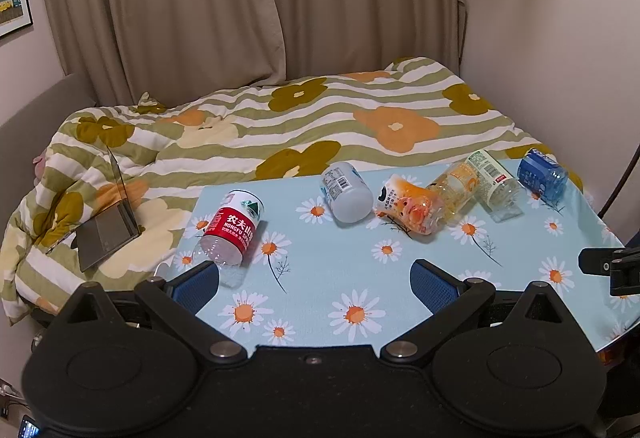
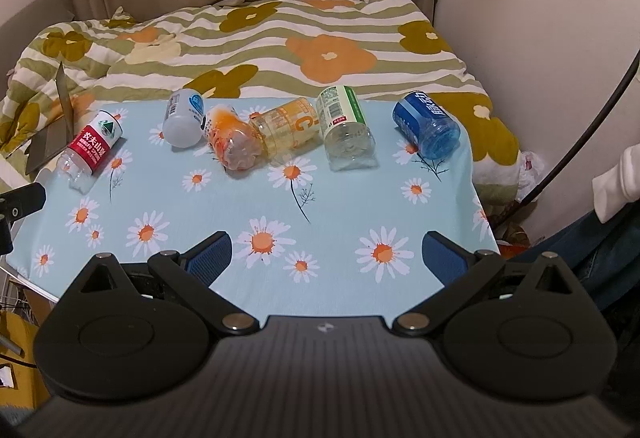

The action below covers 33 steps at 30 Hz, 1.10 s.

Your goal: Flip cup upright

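Several cups cut from plastic bottles lie on their sides across the far part of a daisy-print table [image 1: 360, 278] [image 2: 340, 205]. From left to right: a red-label cup [image 1: 234, 230] [image 2: 90, 149], a white cup [image 1: 346, 191] [image 2: 184, 117], an orange cup [image 1: 412, 203] [image 2: 232, 141], a yellow cup [image 1: 456, 185] [image 2: 286, 129], a green-label cup [image 1: 494, 179] [image 2: 346, 125] and a blue cup [image 1: 542, 171] [image 2: 426, 123]. My left gripper [image 1: 316, 282] is open, near the red-label cup. My right gripper [image 2: 328, 258] is open over the table's near edge, holding nothing.
Behind the table lies a bed with a striped flower quilt [image 1: 280, 117] [image 2: 280, 37]. An open laptop [image 1: 108, 222] [image 2: 52, 125] rests on the quilt at left. Curtains and a wall stand behind. A person's white sleeve [image 2: 620, 181] shows at right.
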Tool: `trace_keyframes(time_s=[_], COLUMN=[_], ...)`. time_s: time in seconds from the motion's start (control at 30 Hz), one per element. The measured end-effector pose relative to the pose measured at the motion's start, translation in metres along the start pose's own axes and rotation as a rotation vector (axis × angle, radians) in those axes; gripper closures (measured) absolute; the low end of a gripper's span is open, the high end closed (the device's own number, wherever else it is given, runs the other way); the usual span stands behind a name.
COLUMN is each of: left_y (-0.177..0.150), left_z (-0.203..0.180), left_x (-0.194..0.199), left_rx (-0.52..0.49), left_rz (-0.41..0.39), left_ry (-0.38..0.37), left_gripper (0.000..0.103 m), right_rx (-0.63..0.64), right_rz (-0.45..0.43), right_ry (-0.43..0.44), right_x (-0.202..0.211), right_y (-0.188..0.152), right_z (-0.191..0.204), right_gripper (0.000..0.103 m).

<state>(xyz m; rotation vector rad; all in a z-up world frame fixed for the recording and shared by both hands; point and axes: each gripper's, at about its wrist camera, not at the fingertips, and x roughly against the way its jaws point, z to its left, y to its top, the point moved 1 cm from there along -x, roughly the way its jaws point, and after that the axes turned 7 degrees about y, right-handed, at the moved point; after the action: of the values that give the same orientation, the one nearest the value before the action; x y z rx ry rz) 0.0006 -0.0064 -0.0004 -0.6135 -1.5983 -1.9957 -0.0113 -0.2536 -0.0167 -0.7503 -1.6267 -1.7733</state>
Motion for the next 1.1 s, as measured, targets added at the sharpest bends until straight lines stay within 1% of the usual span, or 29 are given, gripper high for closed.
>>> trace_keyframes(time_s=[1.1], left_y=[0.0017], left_z=[-0.0021], left_x=[-0.0032], left_rx=[0.008], left_rz=[0.006], left_ry=[-0.011], left_gripper=[0.0], right_rx=[-0.002], right_rz=[0.0], right_ry=[0.001], right_x=[-0.0007], right_y=[0.0], right_z=[0.0003], right_gripper=[0.0])
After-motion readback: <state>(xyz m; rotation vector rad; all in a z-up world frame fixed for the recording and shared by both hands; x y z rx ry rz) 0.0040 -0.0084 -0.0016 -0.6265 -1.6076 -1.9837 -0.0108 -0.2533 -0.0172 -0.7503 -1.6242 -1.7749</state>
